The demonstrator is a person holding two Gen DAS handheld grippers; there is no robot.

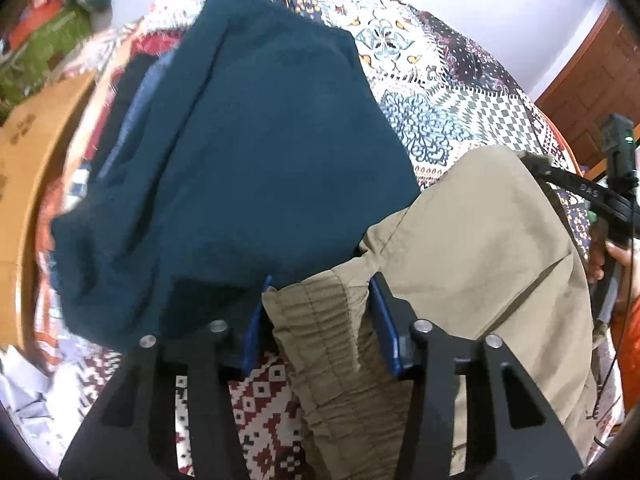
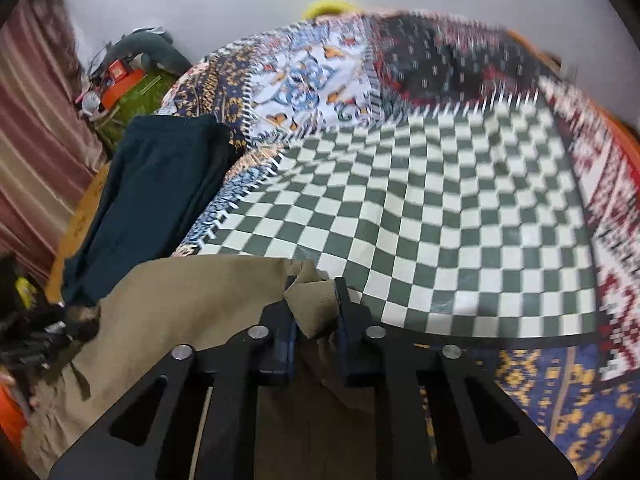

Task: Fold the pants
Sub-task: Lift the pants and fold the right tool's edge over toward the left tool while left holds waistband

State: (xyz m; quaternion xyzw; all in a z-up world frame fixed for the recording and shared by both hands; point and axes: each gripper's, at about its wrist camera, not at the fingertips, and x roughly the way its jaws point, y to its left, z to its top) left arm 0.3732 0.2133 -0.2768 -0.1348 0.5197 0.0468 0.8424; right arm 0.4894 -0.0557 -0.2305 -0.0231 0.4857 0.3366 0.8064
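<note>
Jaws of the left gripper (image 1: 320,300) stood partly apart, their blue pads (image 1: 385,322) pressed on either side of the gathered elastic waistband of the khaki pants (image 1: 472,240), which bunched thickly between them. The right gripper (image 2: 314,304) had its jaws drawn close together on a small folded corner of the same khaki cloth, pinched between the two fingers. In the left wrist view the pants ran from the waistband at the jaws up and to the right, toward the other gripper's black frame and the person's hand (image 1: 600,256) at the frame's edge; in the right wrist view the cloth spread leftward and downward from the pinched corner, so its long axis lay roughly between the two grippers. The pants rested on a patchwork bedspread (image 2: 460,208), with its green-and-white checked panel just beyond the right jaws. Teal folded clothing (image 1: 248,152) lay just beside the khaki cloth, touching or overlapping its edge on the left, with a darker blue garment showing under its far side. A cardboard box (image 1: 28,152) stood at the bed's left edge, and clutter lay on the floor beyond.
</note>
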